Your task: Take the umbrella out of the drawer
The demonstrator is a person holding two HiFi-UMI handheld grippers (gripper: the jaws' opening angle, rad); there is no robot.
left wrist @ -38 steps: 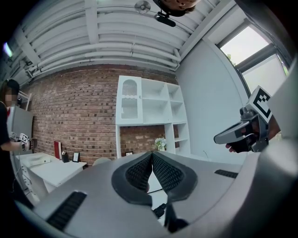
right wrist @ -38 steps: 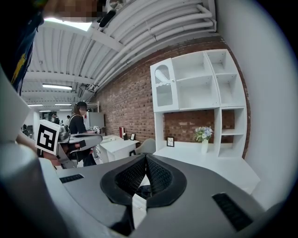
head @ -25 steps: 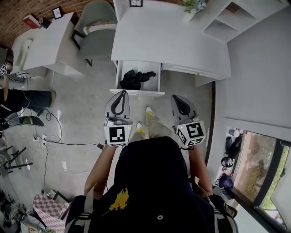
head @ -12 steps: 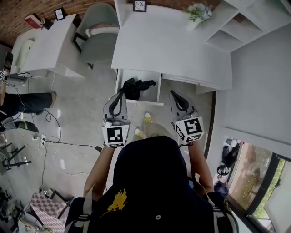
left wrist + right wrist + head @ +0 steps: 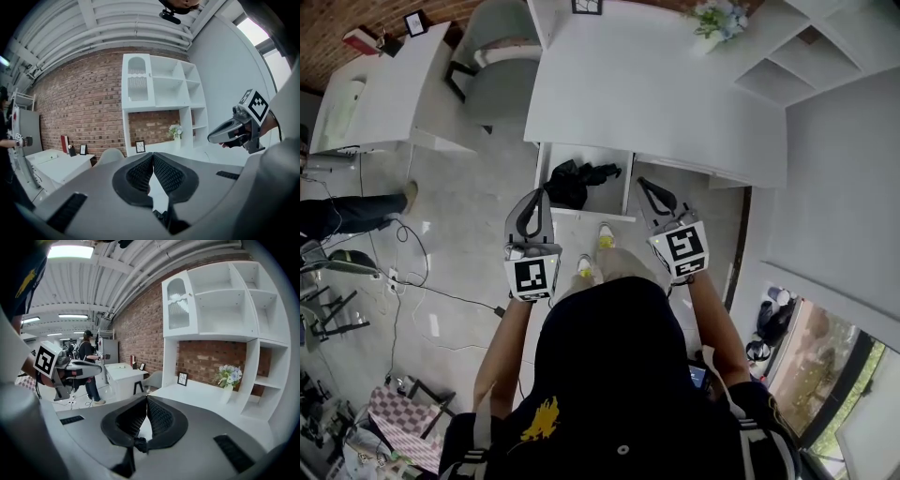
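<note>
In the head view the white drawer (image 5: 621, 195) stands pulled out from under the desk. A black folded umbrella (image 5: 577, 180) lies crumpled in its left half. My left gripper (image 5: 538, 193) is shut and empty, its tip at the drawer's front left corner, just short of the umbrella. My right gripper (image 5: 643, 184) is also shut and empty, beside the drawer's right edge. In the left gripper view the left gripper (image 5: 153, 155) has its pads pressed together. The right gripper (image 5: 146, 397) looks the same in its own view.
The white desk (image 5: 656, 89) carries a flower vase (image 5: 719, 17) and a small picture frame (image 5: 585, 7). A grey chair (image 5: 499, 58) stands left of the desk, beside a second white table (image 5: 384, 89). White shelves (image 5: 811, 56) stand at the right. A person's leg (image 5: 352, 211) and cables (image 5: 422, 281) are at the left.
Both grippers have moved forward towards the drawer and a little lower. The left tip now reaches the drawer's front corner. Both stayed shut.
</note>
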